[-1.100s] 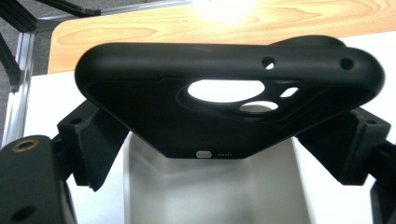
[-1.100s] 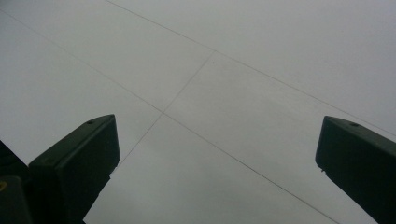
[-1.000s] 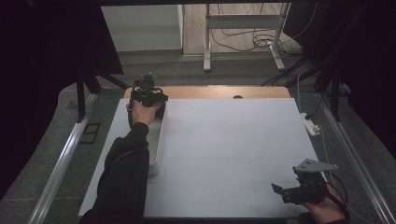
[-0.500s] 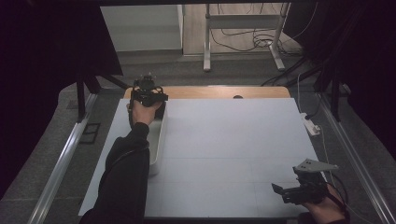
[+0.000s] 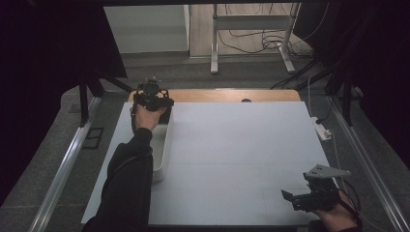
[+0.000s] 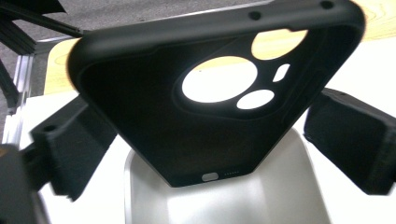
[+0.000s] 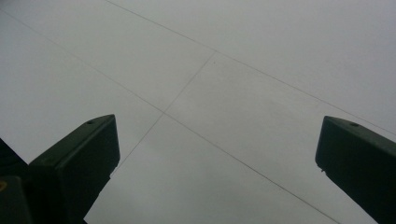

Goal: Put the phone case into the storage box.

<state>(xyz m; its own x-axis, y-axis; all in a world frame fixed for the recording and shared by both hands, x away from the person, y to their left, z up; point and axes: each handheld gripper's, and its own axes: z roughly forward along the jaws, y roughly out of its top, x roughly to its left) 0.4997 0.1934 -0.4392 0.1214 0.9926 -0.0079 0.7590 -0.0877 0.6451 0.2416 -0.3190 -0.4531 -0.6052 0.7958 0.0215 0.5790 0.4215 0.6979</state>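
The left gripper [image 5: 153,96] hovers over the far end of the white bin [image 5: 162,150], jaws spread wide. A black phone case [image 6: 205,93] stands between them, touching neither. The right gripper [image 5: 309,197] hangs released over the bare table [image 5: 241,145].

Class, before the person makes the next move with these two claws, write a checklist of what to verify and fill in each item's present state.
1. Phone case sits between the jaws of the left claw: ok.
2. Both jaws press firmly on the phone case: cannot tell; the contact edges are blurred in the left gripper view.
3. White tray lies directly below the phone case: ok.
4. Right claw has its jaws apart with nothing between them: ok.
5. Right claw is well away from the white tray, over a bare part of the table: ok.
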